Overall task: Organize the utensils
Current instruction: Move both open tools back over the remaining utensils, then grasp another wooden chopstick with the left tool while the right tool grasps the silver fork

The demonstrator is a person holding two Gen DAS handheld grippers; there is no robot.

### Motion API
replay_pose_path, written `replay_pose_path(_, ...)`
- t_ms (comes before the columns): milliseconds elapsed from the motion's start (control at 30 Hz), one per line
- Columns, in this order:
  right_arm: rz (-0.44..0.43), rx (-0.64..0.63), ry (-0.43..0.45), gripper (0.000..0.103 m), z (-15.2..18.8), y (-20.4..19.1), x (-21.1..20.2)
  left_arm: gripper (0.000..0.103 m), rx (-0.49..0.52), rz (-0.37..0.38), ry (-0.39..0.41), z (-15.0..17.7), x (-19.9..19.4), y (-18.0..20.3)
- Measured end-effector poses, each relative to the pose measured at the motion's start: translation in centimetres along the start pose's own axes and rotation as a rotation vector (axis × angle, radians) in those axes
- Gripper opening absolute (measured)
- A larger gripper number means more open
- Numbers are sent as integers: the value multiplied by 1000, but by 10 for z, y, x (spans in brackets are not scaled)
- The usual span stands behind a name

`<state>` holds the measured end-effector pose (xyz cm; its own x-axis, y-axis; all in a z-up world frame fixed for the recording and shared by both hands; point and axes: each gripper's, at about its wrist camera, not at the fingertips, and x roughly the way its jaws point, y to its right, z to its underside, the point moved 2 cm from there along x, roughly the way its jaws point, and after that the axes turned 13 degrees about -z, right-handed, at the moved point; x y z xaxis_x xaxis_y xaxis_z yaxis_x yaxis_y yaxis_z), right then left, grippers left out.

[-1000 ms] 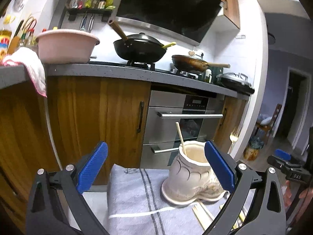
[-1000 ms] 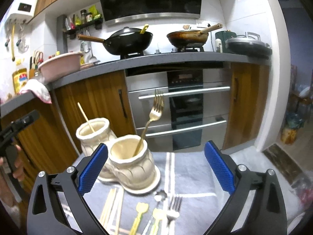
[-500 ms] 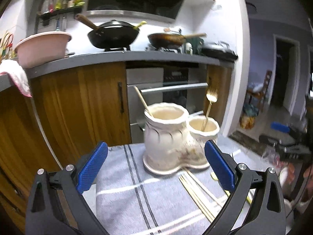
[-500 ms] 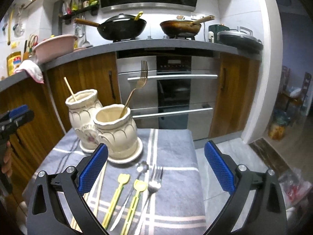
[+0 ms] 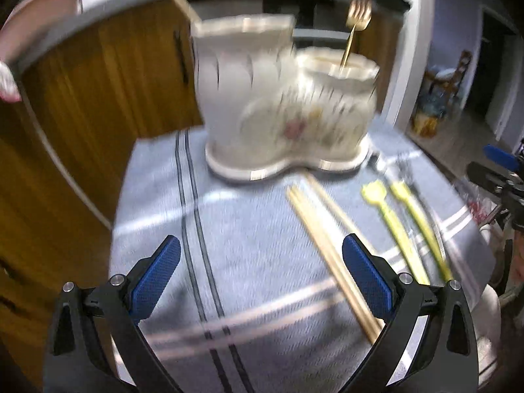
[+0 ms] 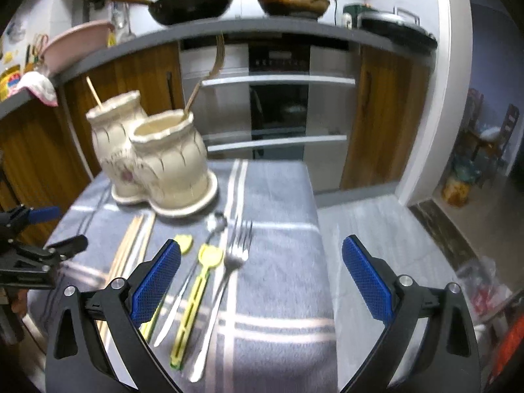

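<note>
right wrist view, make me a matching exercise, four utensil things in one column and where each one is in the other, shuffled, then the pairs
Things:
1. gold fork
2. wooden chopsticks
3. silver fork
4. single chopstick

Places:
A. flat on the grey cloth, left of the yellow utensils
B. standing in the nearer, shorter pot of the ceramic holder
C. standing in the farther, taller pot
D. flat on the cloth, right of the yellow utensils

Pairs: 1-B, 2-A, 3-D, 4-C

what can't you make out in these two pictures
- Chopsticks: near ends hidden behind the left hand-held gripper, left wrist view.
- Ceramic holder: floral pattern smeared by motion blur, left wrist view.
- Silver fork: handle end blurred, right wrist view.
</note>
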<state>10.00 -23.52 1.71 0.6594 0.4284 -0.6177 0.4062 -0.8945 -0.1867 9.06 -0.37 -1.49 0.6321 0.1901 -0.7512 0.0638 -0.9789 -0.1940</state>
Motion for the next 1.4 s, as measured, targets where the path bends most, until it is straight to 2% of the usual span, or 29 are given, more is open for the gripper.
replay_pose_path(100, -11, 11, -58, 98, 5, 0, 9, 97, -8, 5, -64, 7, 10, 1)
replay_pose_path(300, -7, 14, -121, 98, 12, -1, 21, 97, 3, 12, -114, 14, 15, 10)
replay_pose_path(500, -2, 5, -140, 98, 15, -3, 24, 96, 5, -2, -155, 20, 19, 18)
replay_pose_path(833, -21, 25, -153, 98, 17, -2, 29, 97, 0, -12, -166, 20, 26, 18)
replay_pose_path(900, -27, 33, -161, 96, 17, -1, 32, 91, 20, -4, -162, 18, 29, 21)
replay_pose_path(967, -41, 42, -176, 93, 17, -1, 37, 79, 47, 14, -147, 17, 25, 25)
replay_pose_path(1000, -43, 50, -186, 84, 17, 0, 40, 75, 61, 28, -140, 16, 23, 26)
replay_pose_path(1067, -49, 72, -203, 73, 17, 1, 46, 55, 84, 48, -132, 13, 20, 28)
replay_pose_path(1100, -53, 81, -212, 65, 17, 2, 49, 50, 92, 52, -127, 12, 19, 28)
replay_pose_path(1167, -61, 87, -226, 58, 17, 1, 54, 33, 100, 63, -125, 11, 19, 28)
replay_pose_path(1267, -67, 76, -256, 45, 19, -3, 61, 20, 104, 69, -127, 10, 19, 24)
replay_pose_path(1333, -64, 68, -268, 35, 20, -5, 64, 7, 105, 84, -134, 10, 19, 21)
replay_pose_path(1400, -60, 56, -269, 26, 21, -7, 66, 5, 113, 92, -137, 11, 20, 19)
